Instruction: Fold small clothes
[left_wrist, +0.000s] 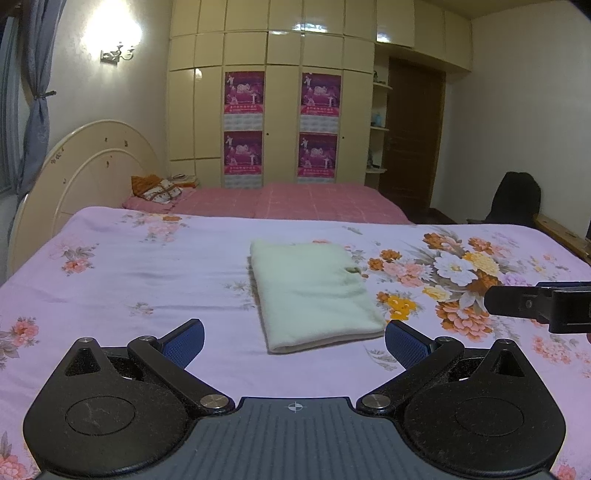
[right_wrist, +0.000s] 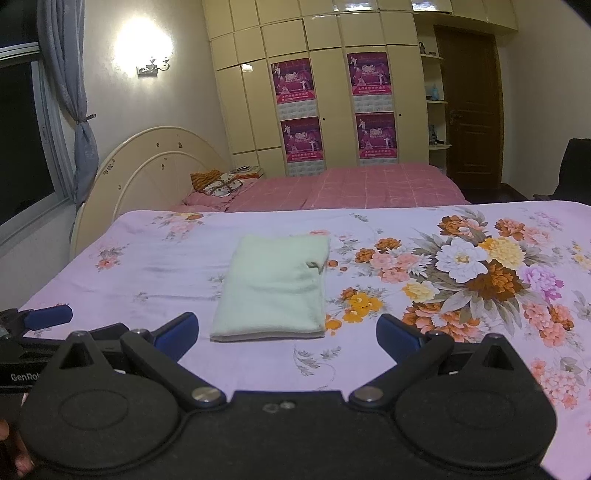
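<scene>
- Left wrist view: left gripper (left_wrist: 294, 341) has its 2 blue-padded jaws spread wide w/ nothing between them, hovering just near of the pale green, soft terry cloth folded into a rectangle (left_wrist: 314, 291). Cloth lies flat mid-bed on the lilac floral bedsheet (left_wrist: 147, 280), near edge showing stacked layers.
- Risk here, my guess: a nip on the near edge could catch only the top layer, so the fold peels open; pads may also snag the sheet & drag the cloth askew.
- Only this view shows the right gripper's (left_wrist: 491, 301) black finger from the side at far right, well apart from the cloth.
- Right wrist view: right gripper (right_wrist: 287, 334) is likewise wide open & empty, cloth (right_wrist: 273, 288) just beyond it.
- Only this view shows the left tool's blue pad at near left, plus a dark window (right_wrist: 22, 140) far left.
</scene>
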